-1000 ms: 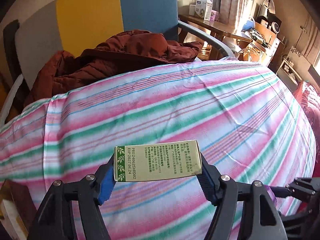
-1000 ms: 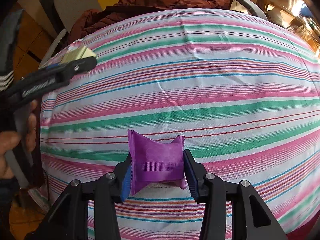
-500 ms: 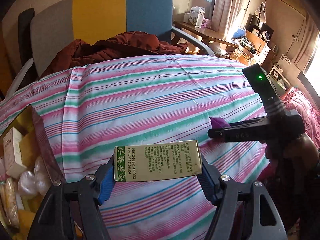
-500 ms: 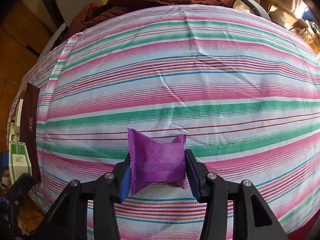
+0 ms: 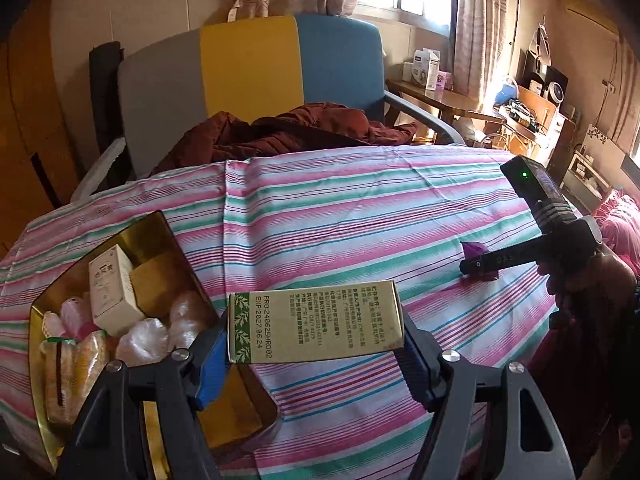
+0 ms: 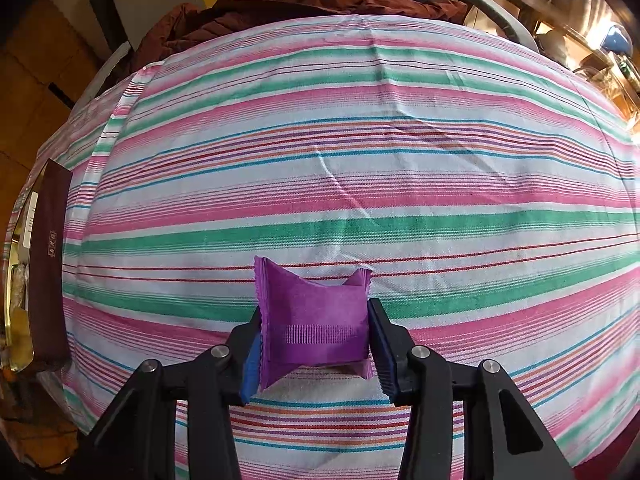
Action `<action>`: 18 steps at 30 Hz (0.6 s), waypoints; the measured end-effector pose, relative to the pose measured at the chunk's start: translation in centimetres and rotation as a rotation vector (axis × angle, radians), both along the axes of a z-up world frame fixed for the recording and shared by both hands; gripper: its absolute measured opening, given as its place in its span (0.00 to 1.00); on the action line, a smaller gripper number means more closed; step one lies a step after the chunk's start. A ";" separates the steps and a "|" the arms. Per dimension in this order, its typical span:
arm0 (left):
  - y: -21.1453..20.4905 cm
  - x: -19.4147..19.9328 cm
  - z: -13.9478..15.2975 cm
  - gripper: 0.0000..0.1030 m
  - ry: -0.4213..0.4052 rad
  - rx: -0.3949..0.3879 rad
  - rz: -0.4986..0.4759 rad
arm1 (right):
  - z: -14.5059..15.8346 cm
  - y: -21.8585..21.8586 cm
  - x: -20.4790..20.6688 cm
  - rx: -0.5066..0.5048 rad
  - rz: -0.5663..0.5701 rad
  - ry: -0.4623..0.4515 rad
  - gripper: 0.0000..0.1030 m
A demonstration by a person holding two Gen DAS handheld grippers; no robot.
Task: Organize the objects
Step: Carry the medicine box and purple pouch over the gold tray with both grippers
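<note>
Jaws clamped: left gripper [image 5: 314, 354] pinches a printed green carton [image 5: 314, 326], right gripper [image 6: 314, 352] a crinkled purple sachet [image 6: 314, 328] — both above the striped cloth [image 6: 360, 168]. Only the left wrist view shows the gold-lined box [image 5: 160, 236] — holding a white carton [image 5: 112, 290].

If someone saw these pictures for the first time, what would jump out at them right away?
First, the pink and green striped cloth that fills both views. Next, the things being held: the left gripper is shut on a green and beige carton just right of the open gold-lined box of packets at the table's left edge, and the right gripper is shut on a purple sachet low over the cloth.
</note>
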State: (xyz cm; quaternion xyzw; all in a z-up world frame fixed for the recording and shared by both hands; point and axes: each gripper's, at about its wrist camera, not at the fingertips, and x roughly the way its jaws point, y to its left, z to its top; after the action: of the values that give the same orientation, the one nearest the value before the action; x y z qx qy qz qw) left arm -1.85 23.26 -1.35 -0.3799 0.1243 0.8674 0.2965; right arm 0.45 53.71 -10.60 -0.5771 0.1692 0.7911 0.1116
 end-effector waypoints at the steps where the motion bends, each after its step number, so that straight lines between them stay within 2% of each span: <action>1: -0.5 0.2 0.0 0.71 0.003 0.001 0.007 | 0.0 -0.1 -0.1 0.002 0.001 0.000 0.45; 10: -4.5 0.3 0.4 0.71 0.022 0.004 0.075 | -0.1 -1.8 -0.8 0.034 0.012 -0.010 0.44; 18: -7.4 -0.1 0.1 0.71 0.006 0.025 0.126 | 2.0 -6.8 -1.5 0.011 0.089 0.049 0.44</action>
State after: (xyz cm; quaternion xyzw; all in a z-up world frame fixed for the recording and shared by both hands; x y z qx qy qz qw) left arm -1.96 15.82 -1.23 -0.3805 0.0902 0.8870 0.2454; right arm -1.00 46.89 -8.64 -0.5639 0.1418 0.8101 0.0750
